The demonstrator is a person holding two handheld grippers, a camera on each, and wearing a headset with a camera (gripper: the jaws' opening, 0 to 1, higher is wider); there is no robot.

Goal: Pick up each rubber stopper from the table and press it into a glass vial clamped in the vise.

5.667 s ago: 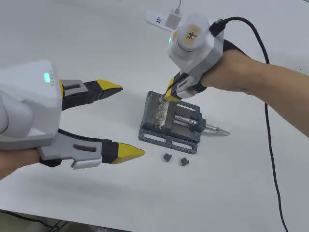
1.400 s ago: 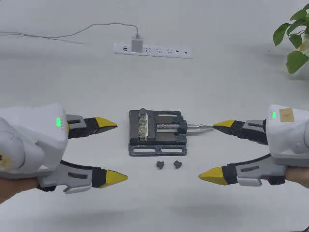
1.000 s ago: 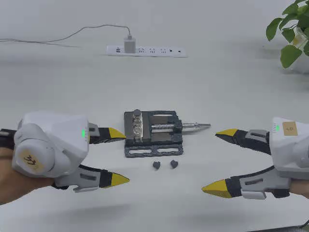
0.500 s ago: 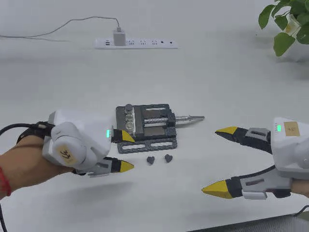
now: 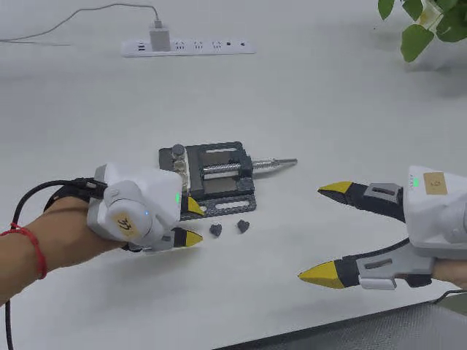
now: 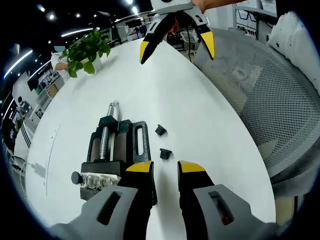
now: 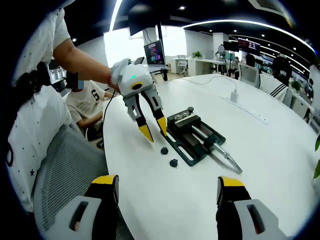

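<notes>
A dark vise (image 5: pixel 215 179) stands mid-table with clear glass vials (image 5: pixel 179 166) clamped at its left end; one vial carries a dark stopper (image 5: pixel 177 150). Two loose rubber stoppers (image 5: pixel 216 230) (image 5: pixel 243 226) lie just in front of the vise. My left gripper (image 5: pixel 194 222) is low over the table, left of the nearer stopper, narrowly open and holding nothing. In the left gripper view the nearer stopper (image 6: pixel 165 153) sits just beyond the left gripper (image 6: pixel 166 169). My right gripper (image 5: pixel 327 232) hovers wide open to the right, well away from the vise (image 7: pixel 192 132).
A white power strip (image 5: pixel 188 47) with a plugged charger lies at the table's far side. A potted plant (image 5: pixel 423 22) is at the far right corner. The table's front edge (image 5: pixel 365 321) runs close under the right gripper. A mesh chair (image 6: pixel 260 100) stands beside the table.
My left gripper has moved forward and down toward the loose stoppers, and its jaws have narrowed. The right gripper has stayed wide open at the right. The head camera has shifted.
</notes>
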